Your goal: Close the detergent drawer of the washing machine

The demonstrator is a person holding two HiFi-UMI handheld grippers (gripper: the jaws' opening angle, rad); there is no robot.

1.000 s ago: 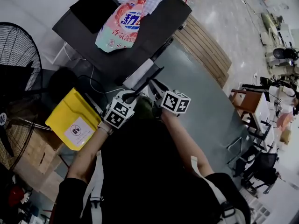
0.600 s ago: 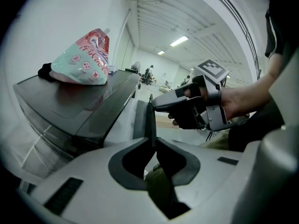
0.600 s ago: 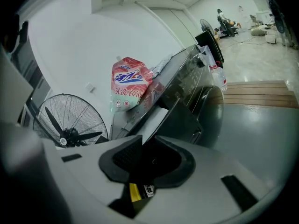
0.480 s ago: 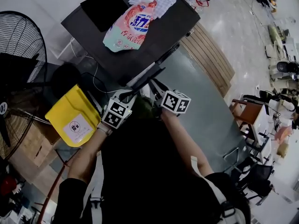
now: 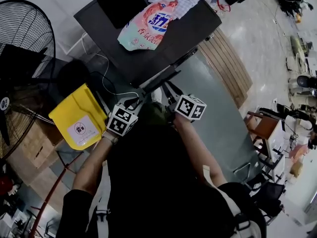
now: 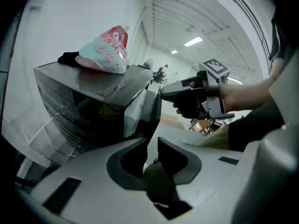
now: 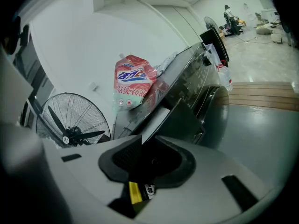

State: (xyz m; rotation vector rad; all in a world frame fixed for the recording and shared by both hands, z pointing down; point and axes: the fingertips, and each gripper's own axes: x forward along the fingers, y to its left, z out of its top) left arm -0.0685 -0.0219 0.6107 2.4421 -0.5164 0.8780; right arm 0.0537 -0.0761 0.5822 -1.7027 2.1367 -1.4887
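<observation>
Detergent drawer (image 5: 161, 79) out; right hand-held gripper (image 5: 168, 88) seemingly clamps its front.

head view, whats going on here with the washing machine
A person stands at a washing machine with a gripper in each hand. Its detergent drawer is pulled out and not yet closed. The right gripper has its fingers around the drawer's front edge; whether they pinch it is unclear. The left gripper is alongside, its fingers apart and just opening, with the drawer's dark edge showing in the gap. A detergent pouch lies on top.
</observation>
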